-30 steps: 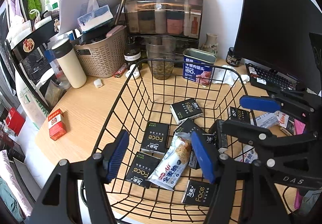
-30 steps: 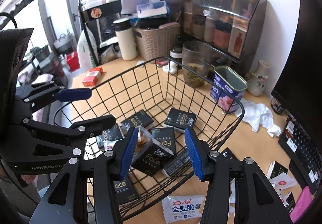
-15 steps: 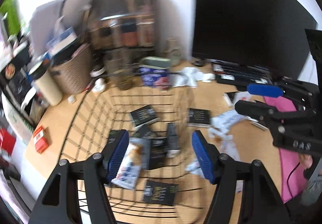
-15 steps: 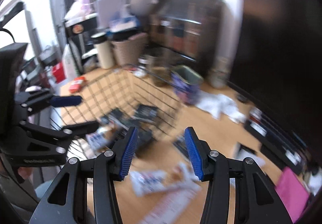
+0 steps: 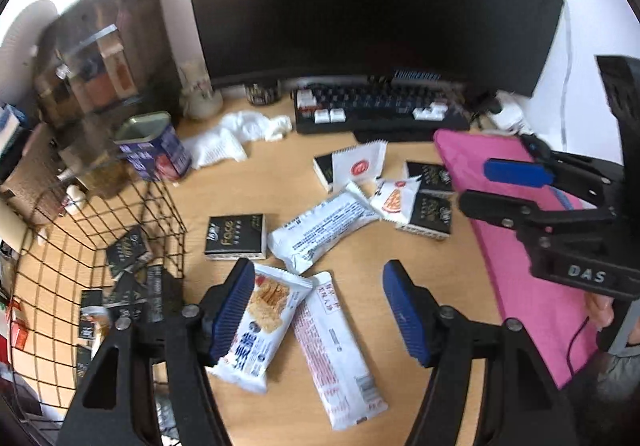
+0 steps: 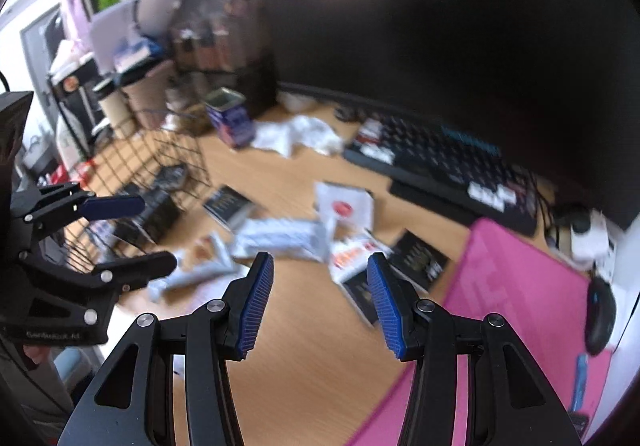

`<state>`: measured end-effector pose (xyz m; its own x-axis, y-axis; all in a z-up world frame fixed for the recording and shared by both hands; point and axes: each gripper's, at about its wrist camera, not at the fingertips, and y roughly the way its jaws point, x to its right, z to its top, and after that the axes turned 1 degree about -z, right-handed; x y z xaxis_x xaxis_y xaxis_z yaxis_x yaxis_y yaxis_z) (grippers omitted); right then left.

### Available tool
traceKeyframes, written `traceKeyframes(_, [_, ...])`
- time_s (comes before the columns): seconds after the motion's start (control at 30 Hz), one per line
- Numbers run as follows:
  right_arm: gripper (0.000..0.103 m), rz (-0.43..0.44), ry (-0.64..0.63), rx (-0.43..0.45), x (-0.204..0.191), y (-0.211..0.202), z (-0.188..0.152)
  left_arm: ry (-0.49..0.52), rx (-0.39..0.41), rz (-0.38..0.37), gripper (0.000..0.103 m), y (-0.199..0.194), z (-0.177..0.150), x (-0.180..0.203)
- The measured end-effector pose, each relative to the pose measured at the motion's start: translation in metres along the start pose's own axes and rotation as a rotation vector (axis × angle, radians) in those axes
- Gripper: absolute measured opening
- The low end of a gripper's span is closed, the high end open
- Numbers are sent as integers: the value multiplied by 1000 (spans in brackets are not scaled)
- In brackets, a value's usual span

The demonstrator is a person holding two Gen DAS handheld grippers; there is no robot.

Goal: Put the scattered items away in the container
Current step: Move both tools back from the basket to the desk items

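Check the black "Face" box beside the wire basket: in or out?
Out. The black "Face" box lies flat on the wooden desk, just outside the black wire basket's wall.

Your right wrist view is smeared throughout: the packets (image 6: 280, 234) beyond the right gripper (image 6: 316, 302) carry no readable print. Left of your left gripper (image 5: 320, 310), the wire basket (image 5: 168, 205) runs off the frame edge, its contents blurred.

Black wire basket (image 5: 168, 213), glossy plastic snack wrappers (image 5: 320, 224) — matt wood-grain desk (image 5: 276, 173)
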<state>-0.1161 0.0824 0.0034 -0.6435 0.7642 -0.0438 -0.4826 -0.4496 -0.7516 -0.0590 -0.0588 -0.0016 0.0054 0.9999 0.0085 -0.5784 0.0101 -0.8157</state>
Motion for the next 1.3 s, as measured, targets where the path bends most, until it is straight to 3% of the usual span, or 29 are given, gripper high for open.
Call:
traceKeyframes(0.27, [48, 2, 15, -100, 29, 56, -9, -9, -54, 41, 71, 52, 21, -7])
traceKeyframes(0.53, [49, 3, -5, -147, 33, 100, 19, -48, -100, 67, 72, 88, 42, -24])
traceKeyframes(0.83, [49, 54, -104, -217, 8, 121, 13, -76, -148, 136, 72, 129, 53, -36])
traceKeyframes(1.0, [49, 42, -126, -212, 1, 125, 10, -51, -170, 132, 72, 137, 47, -30])
traceKeyframes(1.3, [49, 32, -84, -195, 10, 123, 10, -25, -168, 97, 72, 116, 29, -17])
